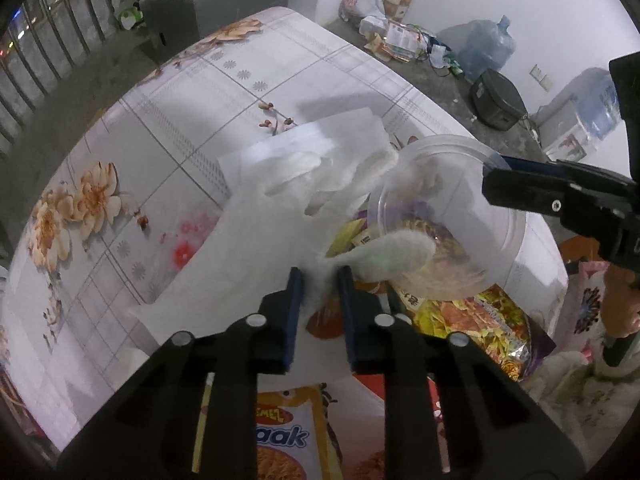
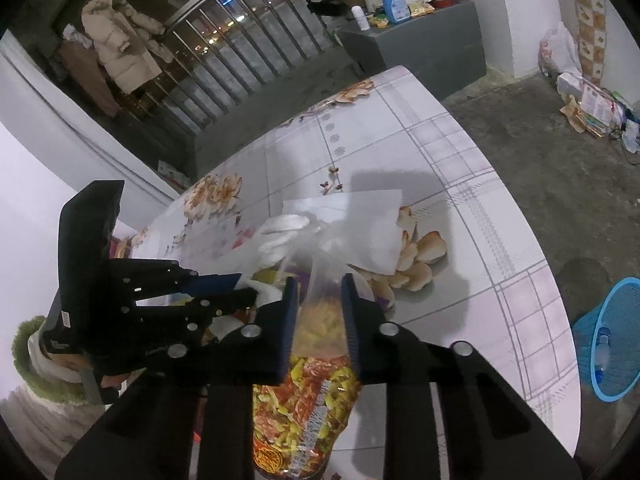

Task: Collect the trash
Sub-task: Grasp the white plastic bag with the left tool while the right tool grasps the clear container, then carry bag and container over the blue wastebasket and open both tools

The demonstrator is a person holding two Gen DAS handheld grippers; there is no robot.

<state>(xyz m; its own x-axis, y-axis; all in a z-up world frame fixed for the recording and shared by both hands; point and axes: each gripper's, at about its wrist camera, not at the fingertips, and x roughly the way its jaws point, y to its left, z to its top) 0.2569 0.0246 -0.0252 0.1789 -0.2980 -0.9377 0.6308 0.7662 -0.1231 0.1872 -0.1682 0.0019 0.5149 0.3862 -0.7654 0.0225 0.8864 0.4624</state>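
My left gripper [image 1: 320, 276] is shut on a white tissue [image 1: 260, 216] that spreads up and left over the floral table [image 1: 180, 100]. My right gripper [image 2: 318, 284] is shut on the rim of a clear plastic cup [image 1: 448, 216], held tilted above the trash pile; the cup also shows in the right wrist view [image 2: 320, 276]. A tuft of tissue [image 1: 396, 254] lies at the cup's mouth. A colourful snack wrapper [image 2: 308, 400] lies under the cup. A yellow noodle packet [image 1: 280, 436] lies below my left gripper. The left gripper shows in the right wrist view [image 2: 240, 288].
A white sheet of paper [image 2: 372, 228] lies on the table behind the cup. A blue waste basket [image 2: 612, 340] stands on the floor to the right of the table. Water jugs [image 1: 488, 44] and bags line the far wall.
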